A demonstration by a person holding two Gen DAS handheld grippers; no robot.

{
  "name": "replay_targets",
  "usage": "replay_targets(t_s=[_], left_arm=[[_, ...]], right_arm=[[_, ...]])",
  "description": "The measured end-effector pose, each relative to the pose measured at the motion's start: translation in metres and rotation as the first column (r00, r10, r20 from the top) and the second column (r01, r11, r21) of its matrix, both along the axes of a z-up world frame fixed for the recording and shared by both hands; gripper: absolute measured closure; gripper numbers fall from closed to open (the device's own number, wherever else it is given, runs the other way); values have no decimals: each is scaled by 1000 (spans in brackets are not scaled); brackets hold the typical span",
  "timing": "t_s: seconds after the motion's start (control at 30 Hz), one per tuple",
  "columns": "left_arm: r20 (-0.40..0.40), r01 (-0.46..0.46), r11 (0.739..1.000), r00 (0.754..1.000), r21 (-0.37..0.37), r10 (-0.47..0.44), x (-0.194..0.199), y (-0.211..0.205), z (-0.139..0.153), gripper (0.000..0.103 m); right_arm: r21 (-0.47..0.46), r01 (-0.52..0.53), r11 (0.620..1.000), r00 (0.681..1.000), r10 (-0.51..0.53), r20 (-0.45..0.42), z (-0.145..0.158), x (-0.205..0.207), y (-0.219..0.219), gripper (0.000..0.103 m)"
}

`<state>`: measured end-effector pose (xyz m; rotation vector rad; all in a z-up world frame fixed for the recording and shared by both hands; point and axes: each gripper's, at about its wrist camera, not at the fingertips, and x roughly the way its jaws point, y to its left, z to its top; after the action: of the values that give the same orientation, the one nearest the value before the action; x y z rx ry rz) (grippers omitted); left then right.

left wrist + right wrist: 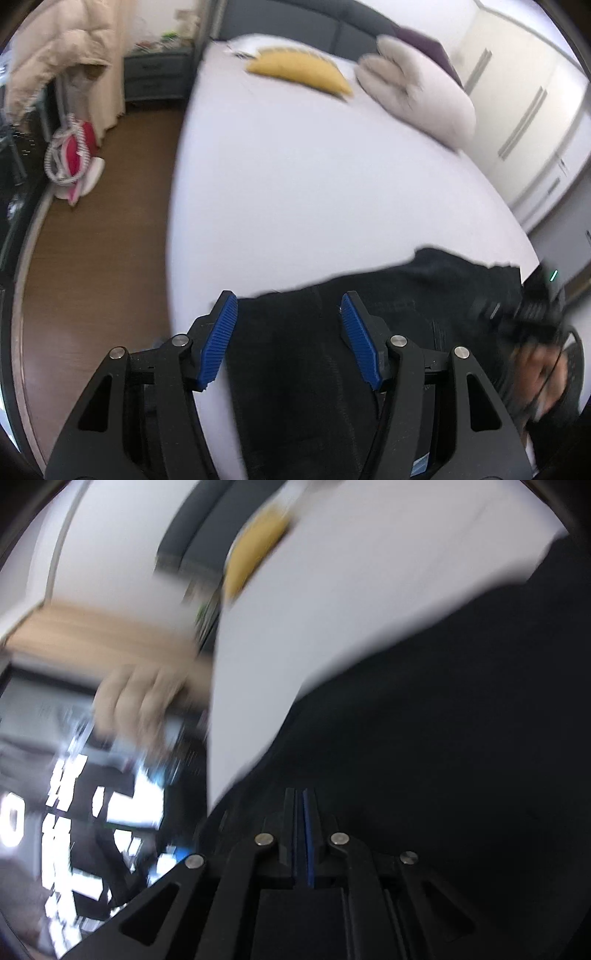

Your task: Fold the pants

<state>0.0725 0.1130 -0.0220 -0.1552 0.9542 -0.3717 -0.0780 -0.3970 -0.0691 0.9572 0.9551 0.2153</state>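
Black pants (369, 325) lie on the white bed (314, 177) near its front edge. My left gripper (289, 306) is open, its blue pads (218, 339) either side of the fabric just above it, holding nothing. The right gripper (532, 314) shows blurred at the pants' right end. In the right wrist view, which is motion-blurred, the right gripper (303, 794) has its jaws closed together over the black pants (443, 757); whether cloth is pinched between them cannot be told.
A yellow pillow (299, 72) and a grey-white pillow (417, 88) lie at the head of the bed. Brown floor (110, 240) lies left of the bed, with a red and white bag (74, 155), a nightstand (155, 74) and a beige coat (55, 55). White wardrobes (524, 110) stand right.
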Motion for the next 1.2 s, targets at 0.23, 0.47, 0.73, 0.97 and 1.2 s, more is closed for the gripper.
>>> replay_targets(t_s=[0.23, 0.47, 0.73, 0.97, 1.2], left_arm=[[-24, -35, 996, 999, -81, 33, -23, 15, 9, 46], [-72, 152, 988, 986, -18, -152, -35, -100, -33, 45], [-120, 178, 984, 977, 15, -175, -13, -106, -79, 46], [-145, 160, 987, 976, -29, -162, -3, -83, -77, 46], [-142, 148, 988, 978, -29, -151, -6, -100, -44, 46]], right_arm=[[1, -234, 972, 970, 233, -68, -39, 30, 93, 99], [27, 8, 1000, 995, -5, -100, -51, 9, 15, 103], [-15, 269, 963, 961, -269, -64, -45, -23, -75, 103], [-61, 505, 861, 862, -506, -1, -35, -70, -177, 103], [-262, 727, 635, 662, -749, 24, 3, -118, -267, 102]])
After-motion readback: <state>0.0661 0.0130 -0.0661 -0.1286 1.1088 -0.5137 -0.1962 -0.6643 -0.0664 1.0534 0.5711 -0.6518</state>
